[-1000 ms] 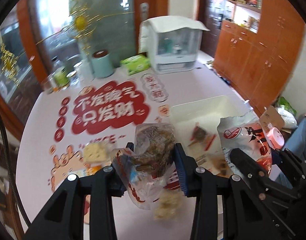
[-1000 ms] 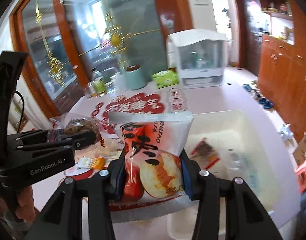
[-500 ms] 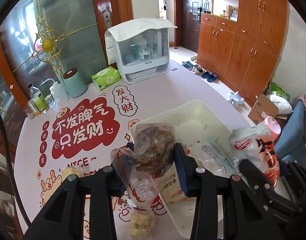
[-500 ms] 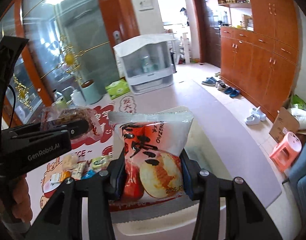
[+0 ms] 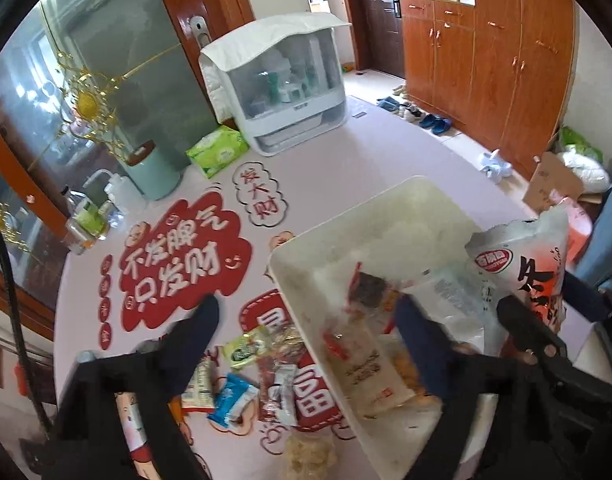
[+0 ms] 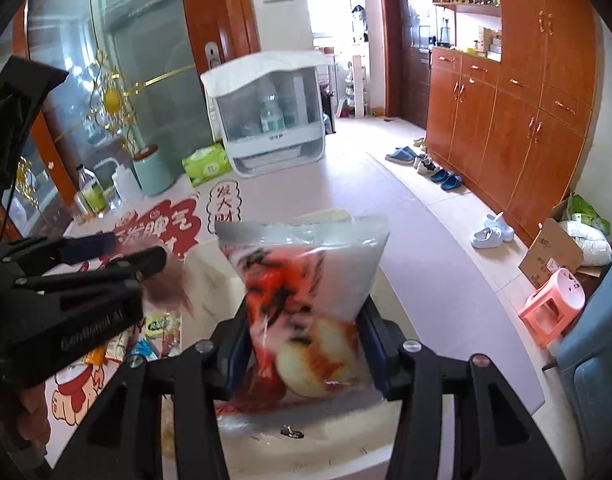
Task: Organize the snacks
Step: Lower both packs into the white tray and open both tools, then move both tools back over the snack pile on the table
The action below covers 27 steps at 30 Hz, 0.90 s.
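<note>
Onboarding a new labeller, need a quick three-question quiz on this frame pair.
1. True or false: the white bin holds no snacks yet.
2. What sits between the fingers of the right gripper? A) tissue pack B) red-and-white snack bag C) bottle
3. Where do the loose small packets lie?

Key:
1. False: wrapped snacks already lie inside it.
2. B. The jaws are opening, with the bag still between them.
3. On the table, beside the bin and outside it.
</note>
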Each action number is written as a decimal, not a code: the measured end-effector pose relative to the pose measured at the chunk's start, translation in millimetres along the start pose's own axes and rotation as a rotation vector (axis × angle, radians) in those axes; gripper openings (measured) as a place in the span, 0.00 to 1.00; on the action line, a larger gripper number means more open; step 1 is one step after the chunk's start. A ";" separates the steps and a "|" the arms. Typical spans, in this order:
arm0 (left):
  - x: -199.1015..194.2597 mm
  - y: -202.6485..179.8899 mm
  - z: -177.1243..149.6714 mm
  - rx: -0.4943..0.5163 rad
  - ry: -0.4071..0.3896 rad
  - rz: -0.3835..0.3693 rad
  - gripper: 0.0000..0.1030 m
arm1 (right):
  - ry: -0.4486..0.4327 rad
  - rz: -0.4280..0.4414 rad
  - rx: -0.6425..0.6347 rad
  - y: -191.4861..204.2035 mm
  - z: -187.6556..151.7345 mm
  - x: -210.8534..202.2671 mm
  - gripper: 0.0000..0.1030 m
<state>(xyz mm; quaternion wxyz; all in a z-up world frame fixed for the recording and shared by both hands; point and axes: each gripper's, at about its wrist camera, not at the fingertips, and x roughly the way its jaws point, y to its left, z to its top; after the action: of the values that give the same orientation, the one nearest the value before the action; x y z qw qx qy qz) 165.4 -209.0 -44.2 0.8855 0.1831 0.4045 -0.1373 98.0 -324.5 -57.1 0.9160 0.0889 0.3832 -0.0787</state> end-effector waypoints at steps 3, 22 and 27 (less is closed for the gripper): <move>2.5 0.2 -5.7 0.030 0.006 0.032 0.90 | 0.032 -0.001 0.005 -1.4 -2.0 8.4 0.52; -3.7 30.0 -38.7 -0.031 0.062 0.052 0.90 | 0.015 0.023 0.012 10.9 -8.0 -0.8 0.61; -10.2 34.7 -42.9 -0.039 0.057 0.057 0.90 | 0.010 0.025 0.015 14.1 -8.9 -3.9 0.61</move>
<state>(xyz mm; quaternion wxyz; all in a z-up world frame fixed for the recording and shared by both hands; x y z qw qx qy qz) 143.9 -158.3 -55.0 0.8805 0.1811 0.4267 -0.0989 92.2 -308.5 -59.0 0.9144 0.1009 0.3858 -0.0698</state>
